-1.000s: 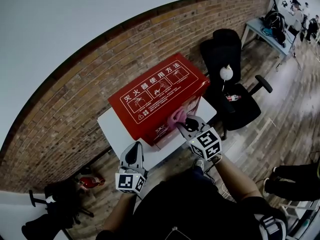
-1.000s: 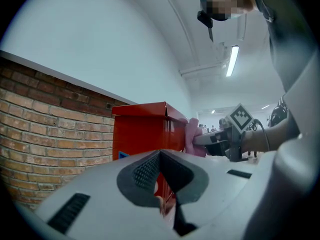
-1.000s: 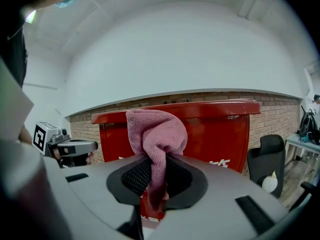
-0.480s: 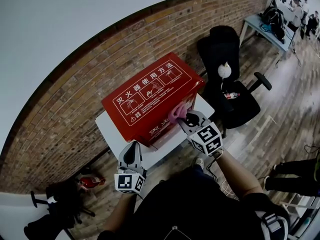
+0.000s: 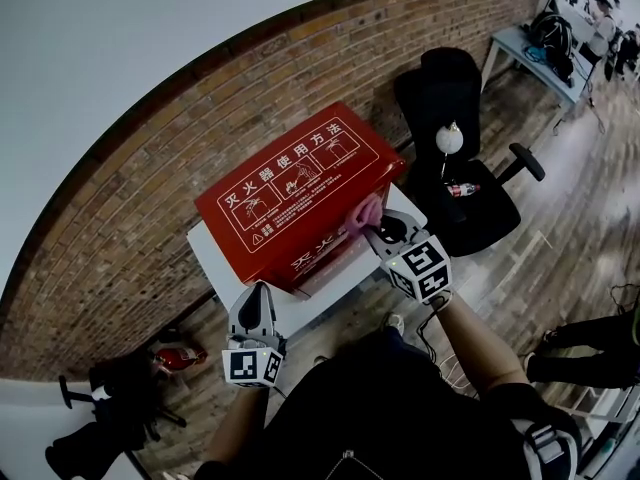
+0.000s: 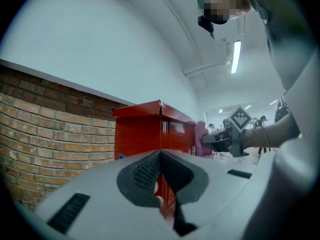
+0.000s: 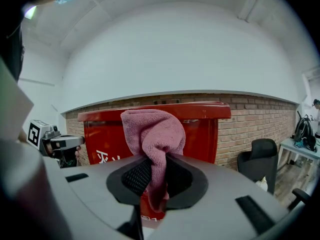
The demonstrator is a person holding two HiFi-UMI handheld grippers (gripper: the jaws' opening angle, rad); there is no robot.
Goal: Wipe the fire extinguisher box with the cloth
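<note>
The fire extinguisher box (image 5: 300,193), red with white instruction panels on its lid, stands on a white table (image 5: 207,251) set against a brick wall (image 5: 130,208). It takes up most of the tabletop. A black office chair (image 5: 455,118) stands to the right of the table, close to the same wall.

The right gripper (image 5: 378,226) is at the box's front right corner, level with the top edge. Its jaws are clamped on a pink cloth (image 7: 152,134). The lower end of the cloth hangs down between the pads, and the bunched upper part rises above them. In the right gripper view this bunch lies over the front face of the box, just under the lid rim. It seems to press on the red panel, though the contact itself is hard to make out. In the head view the cloth sits right at the lid's front edge.

The left gripper (image 5: 257,296) hangs lower, before the table's front edge and apart from the box. Its jaws are pressed together at the tips with nothing held between them, and they point toward the box's near left corner.
</note>
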